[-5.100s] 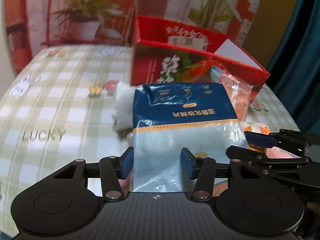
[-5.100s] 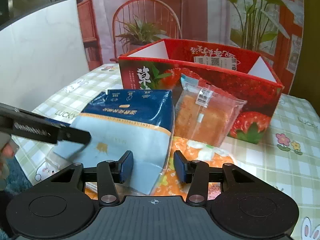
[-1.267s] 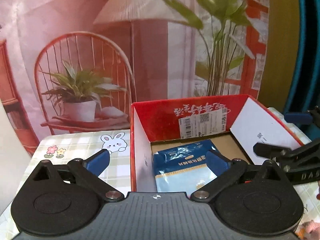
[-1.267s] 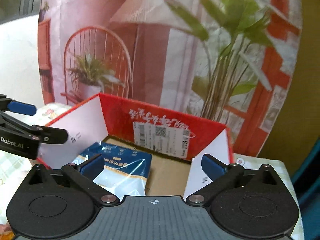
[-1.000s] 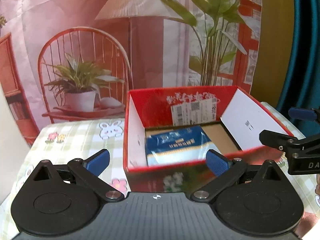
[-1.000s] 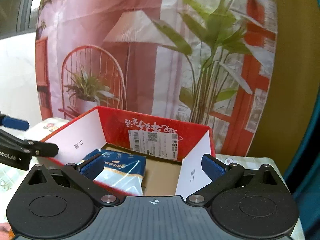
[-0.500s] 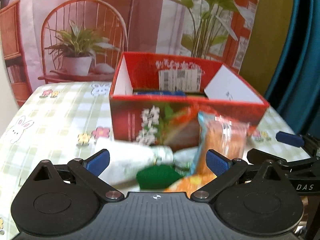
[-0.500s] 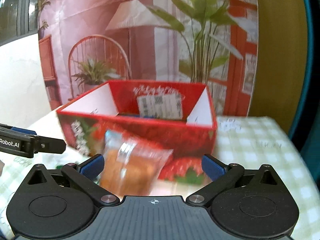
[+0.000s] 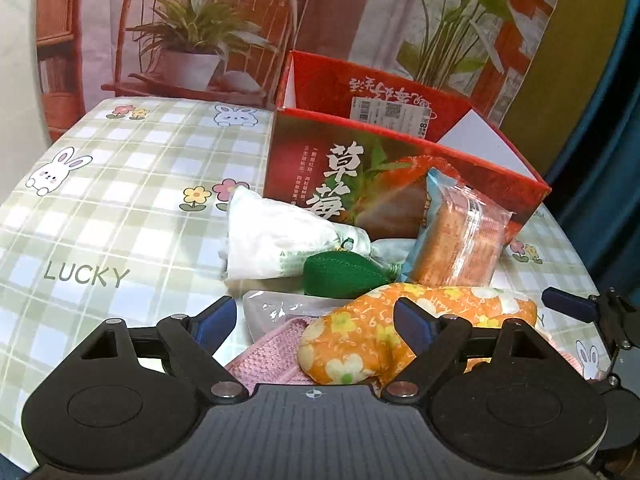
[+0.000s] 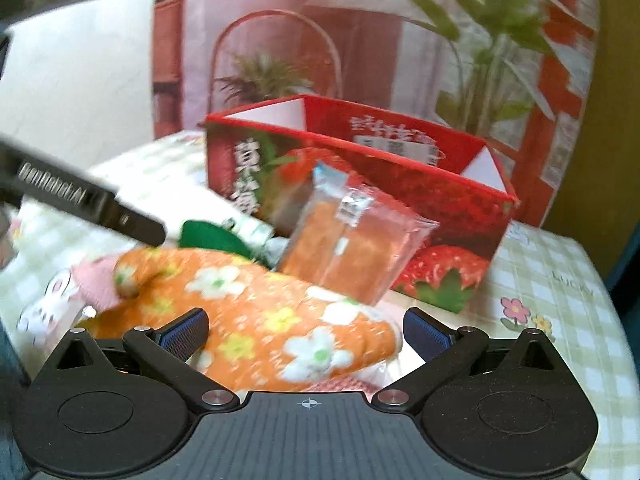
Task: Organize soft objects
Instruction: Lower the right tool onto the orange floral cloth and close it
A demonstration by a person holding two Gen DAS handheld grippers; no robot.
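Note:
An orange flowered soft pouch (image 9: 400, 320) lies on the table in front of a red strawberry box (image 9: 360, 168). My left gripper (image 9: 316, 320) is open, its jaws astride the pouch's left end. My right gripper (image 10: 306, 330) is open over the same pouch (image 10: 260, 320). A wrapped cake (image 9: 456, 240) leans on the box; it also shows in the right wrist view (image 10: 356, 248). A green felt piece (image 9: 340, 274), a white packet (image 9: 280, 236) and a pink knit cloth (image 9: 272, 356) lie beside the pouch. The box (image 10: 400, 184) stands behind.
The table has a green checked cloth (image 9: 120, 184) with rabbits and flowers. A printed backdrop (image 9: 200, 20) with a chair and plants hangs behind. A blue curtain (image 9: 608, 160) is at the right. The other gripper's finger (image 10: 80, 204) crosses the right wrist view's left side.
Both grippers left the blue tissue pack in the red box, drew back from it and came down low over the soft things in front of it.

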